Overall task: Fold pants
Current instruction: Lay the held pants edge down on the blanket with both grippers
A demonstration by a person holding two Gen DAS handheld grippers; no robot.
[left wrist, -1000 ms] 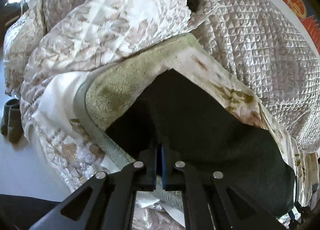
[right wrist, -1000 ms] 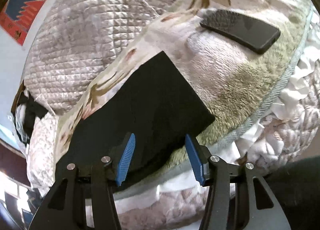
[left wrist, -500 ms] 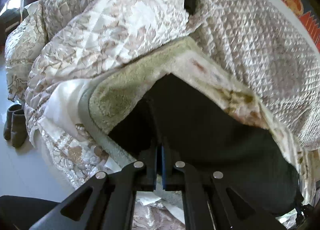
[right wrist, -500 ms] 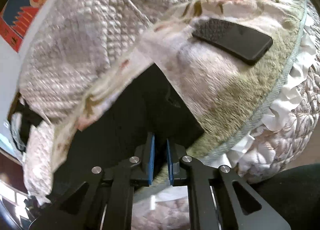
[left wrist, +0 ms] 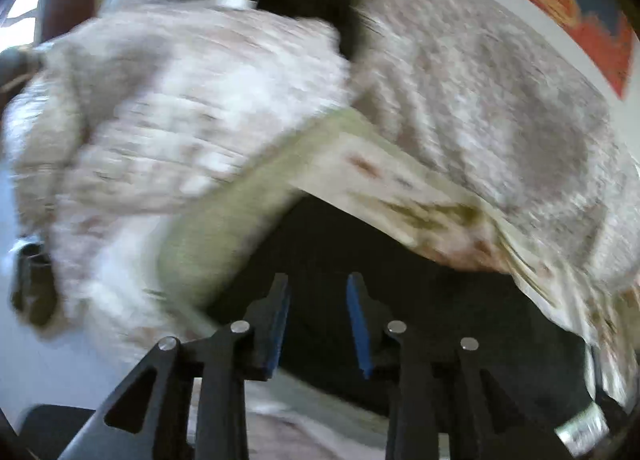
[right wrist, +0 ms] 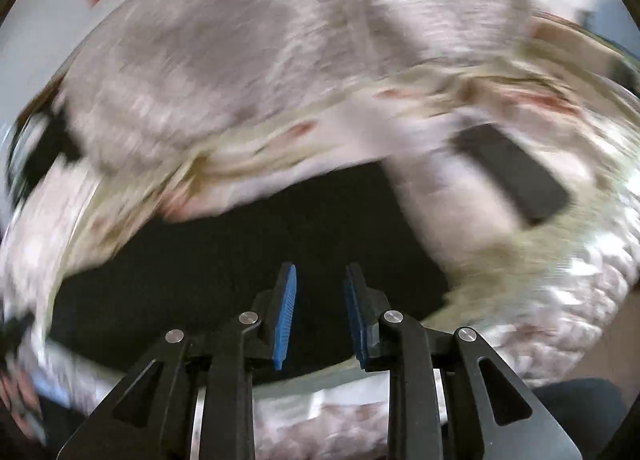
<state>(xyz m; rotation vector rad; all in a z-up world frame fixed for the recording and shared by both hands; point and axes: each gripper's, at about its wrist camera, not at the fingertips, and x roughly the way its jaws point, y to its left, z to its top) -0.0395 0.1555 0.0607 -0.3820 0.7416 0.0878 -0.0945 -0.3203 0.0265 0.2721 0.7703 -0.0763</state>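
The black pants [left wrist: 400, 272] lie flat on a pale green fleece blanket [left wrist: 224, 212] on the bed; they also show in the right wrist view [right wrist: 240, 252]. My left gripper [left wrist: 318, 292] is open, its blue pads apart just above the pants' near edge, holding nothing. My right gripper [right wrist: 320, 284] is open too, over the near edge of the pants toward their right end, holding nothing. Both views are blurred by motion.
A black phone [right wrist: 512, 172] lies on the blanket right of the pants. Quilted bedding [left wrist: 480, 92] is heaped behind the pants. A pair of dark shoes [left wrist: 32, 288] stands on the floor at the left. The bed's edge runs just below both grippers.
Both grippers were shut on the near edge of the pants half a second ago; both have opened and let go. Both cameras are moving fast, blurring the views.
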